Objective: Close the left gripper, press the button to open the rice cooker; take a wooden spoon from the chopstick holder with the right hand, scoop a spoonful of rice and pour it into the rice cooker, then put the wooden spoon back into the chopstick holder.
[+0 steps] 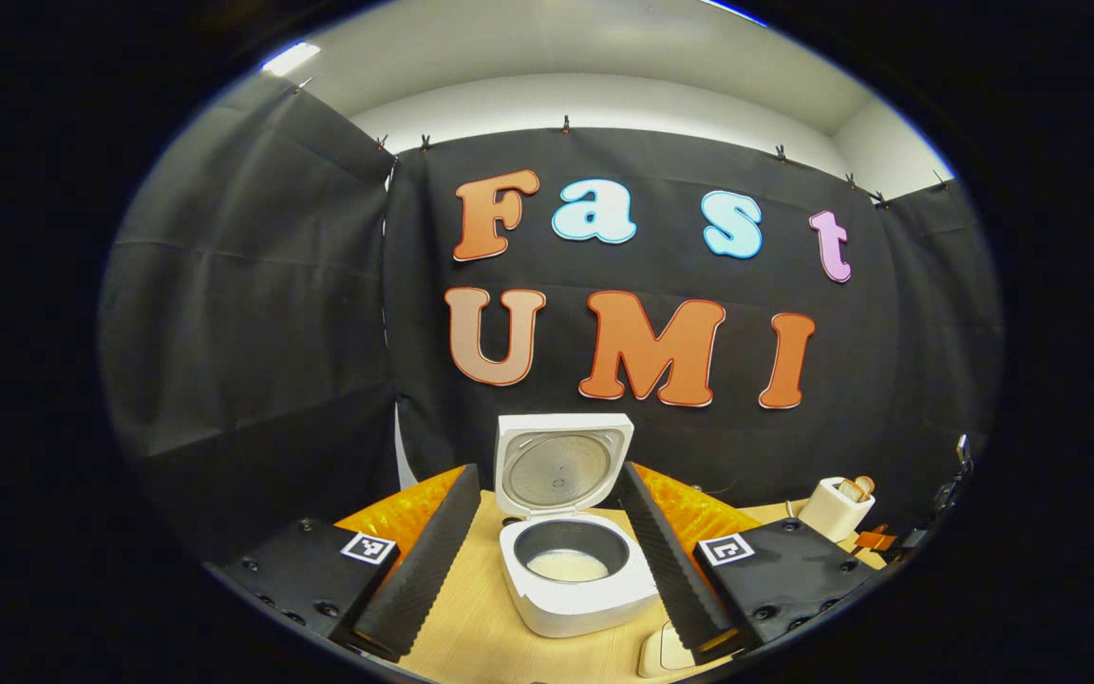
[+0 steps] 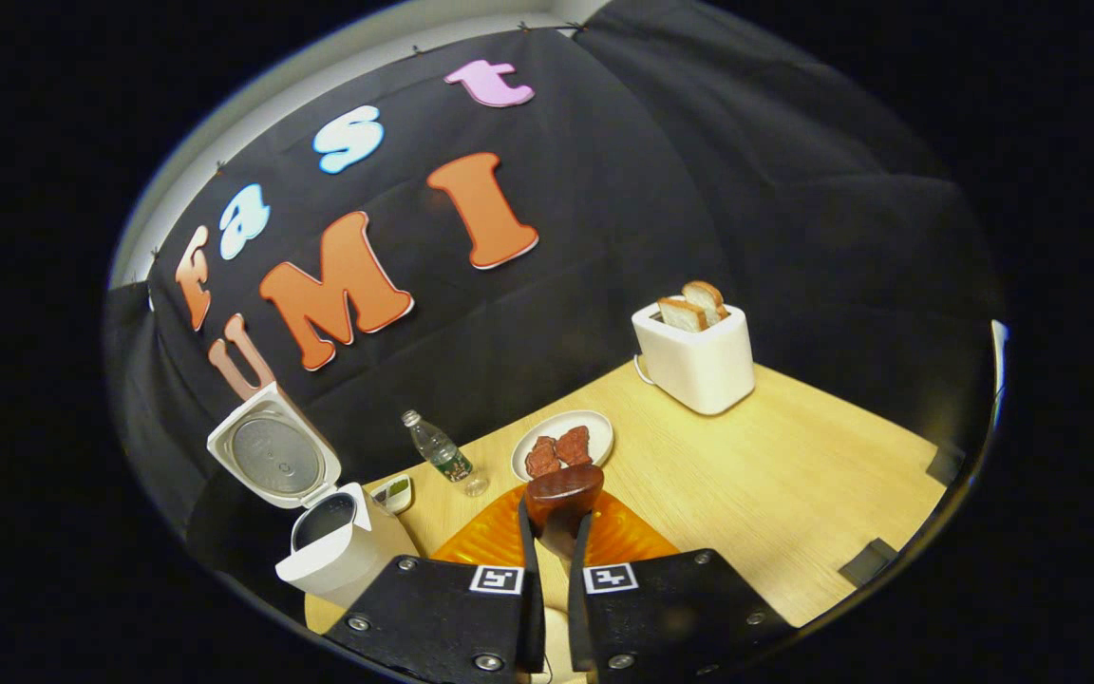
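Wooden spoon (image 2: 561, 502): clamped by its handle between the closed fingers of the right gripper (image 2: 555, 551), bowl standing up just beyond the fingertips, tilted view over a wood-grain table (image 2: 794, 475).

Rice cooker (image 1: 574, 570): white, lid raised upright, inner pot showing a pale layer at the bottom. In the left gripper view it sits on the table directly ahead, framed between the two spread fingers of the left gripper (image 1: 556, 560), which is open and holds nothing. In the right gripper view the cooker stands to the lower left of the spoon, apart from it.

Also on the table: water bottle (image 2: 438, 451), plate (image 2: 594, 423) with reddish pieces, white toaster (image 2: 699, 361) with two bread slices.
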The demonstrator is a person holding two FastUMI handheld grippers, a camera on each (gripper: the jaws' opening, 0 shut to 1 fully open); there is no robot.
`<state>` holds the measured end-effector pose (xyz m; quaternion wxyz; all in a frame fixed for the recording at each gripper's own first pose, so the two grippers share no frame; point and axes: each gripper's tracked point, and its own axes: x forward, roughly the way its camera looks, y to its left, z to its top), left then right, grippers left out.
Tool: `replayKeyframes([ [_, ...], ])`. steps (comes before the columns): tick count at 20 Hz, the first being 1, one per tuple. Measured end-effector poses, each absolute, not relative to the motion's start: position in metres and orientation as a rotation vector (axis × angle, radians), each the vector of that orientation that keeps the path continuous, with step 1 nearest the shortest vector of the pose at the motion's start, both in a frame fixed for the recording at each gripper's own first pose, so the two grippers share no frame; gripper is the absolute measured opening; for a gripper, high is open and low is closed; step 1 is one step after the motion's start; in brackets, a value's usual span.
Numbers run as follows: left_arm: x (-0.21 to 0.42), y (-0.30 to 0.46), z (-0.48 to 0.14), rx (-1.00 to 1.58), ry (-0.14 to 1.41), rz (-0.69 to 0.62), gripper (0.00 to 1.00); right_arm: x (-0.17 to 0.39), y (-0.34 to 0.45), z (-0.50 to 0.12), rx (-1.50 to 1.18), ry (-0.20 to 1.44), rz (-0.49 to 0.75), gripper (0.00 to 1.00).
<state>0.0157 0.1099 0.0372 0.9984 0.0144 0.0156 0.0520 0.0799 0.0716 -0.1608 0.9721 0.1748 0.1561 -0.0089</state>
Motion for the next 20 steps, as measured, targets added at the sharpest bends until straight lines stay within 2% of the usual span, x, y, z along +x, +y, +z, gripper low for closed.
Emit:
replayKeyframes([
  [3,0.017,0.112,0.034,0.017,0.04,0.092,1.0,0.065,0.098,-0.141,0.314,0.276,0.021,0.09],
  [7,0.018,0.115,0.031,0.025,0.048,0.084,1.0,0.054,0.141,-0.146,0.275,0.281,0.106,0.09],
  [12,0.015,0.125,0.037,0.048,0.039,0.083,1.0,0.045,0.168,-0.142,0.283,0.259,0.139,0.09],
  [20,0.013,0.15,0.023,0.031,0.069,0.106,1.0,0.03,0.193,-0.208,0.144,0.357,0.16,0.09],
])
